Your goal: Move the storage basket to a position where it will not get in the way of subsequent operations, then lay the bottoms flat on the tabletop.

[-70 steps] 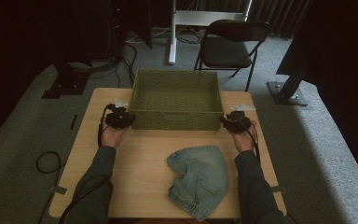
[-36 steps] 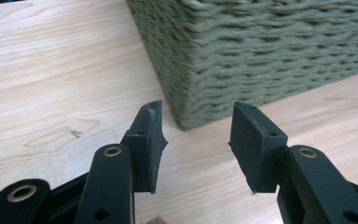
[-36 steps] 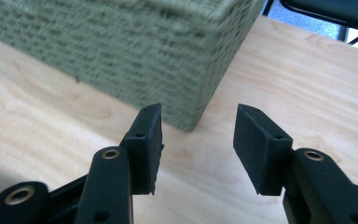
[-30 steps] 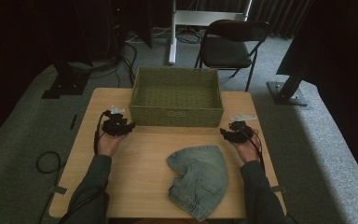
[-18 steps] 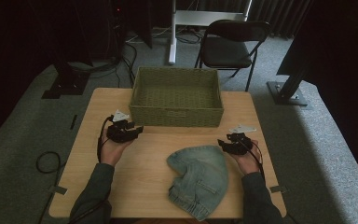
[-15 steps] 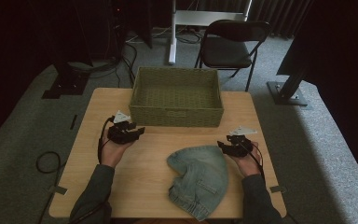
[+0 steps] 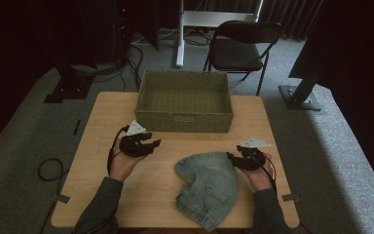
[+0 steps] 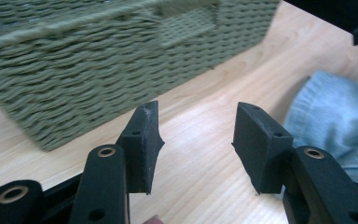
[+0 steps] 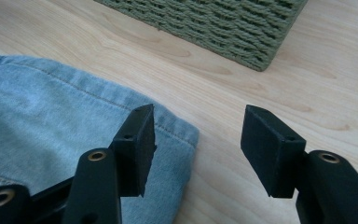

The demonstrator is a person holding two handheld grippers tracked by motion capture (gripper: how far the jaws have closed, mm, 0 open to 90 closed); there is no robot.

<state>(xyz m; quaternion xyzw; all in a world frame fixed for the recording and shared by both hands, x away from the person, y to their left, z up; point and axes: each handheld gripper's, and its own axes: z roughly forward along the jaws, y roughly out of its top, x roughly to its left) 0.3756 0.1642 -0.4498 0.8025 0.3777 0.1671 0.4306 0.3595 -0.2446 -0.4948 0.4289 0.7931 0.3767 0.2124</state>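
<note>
A light wooden table (image 7: 102,122) is set on grey carpet (image 7: 24,146). Beyond its far edge a black folding chair (image 7: 241,48) is placed, beside a white metal stand (image 7: 180,34). Dark curtains (image 7: 292,14) are hung at the back, and black stand bases (image 7: 299,95) are seen at both sides. Cables (image 7: 46,168) are trailed over the floor. The room is dimly lit.

One basket (image 7: 184,100) and one denim garment (image 7: 208,185) lie on one desk (image 7: 97,146). Two tools are there, left (image 7: 155,143) and right (image 7: 230,157). One chair (image 7: 241,46) stands behind.
</note>
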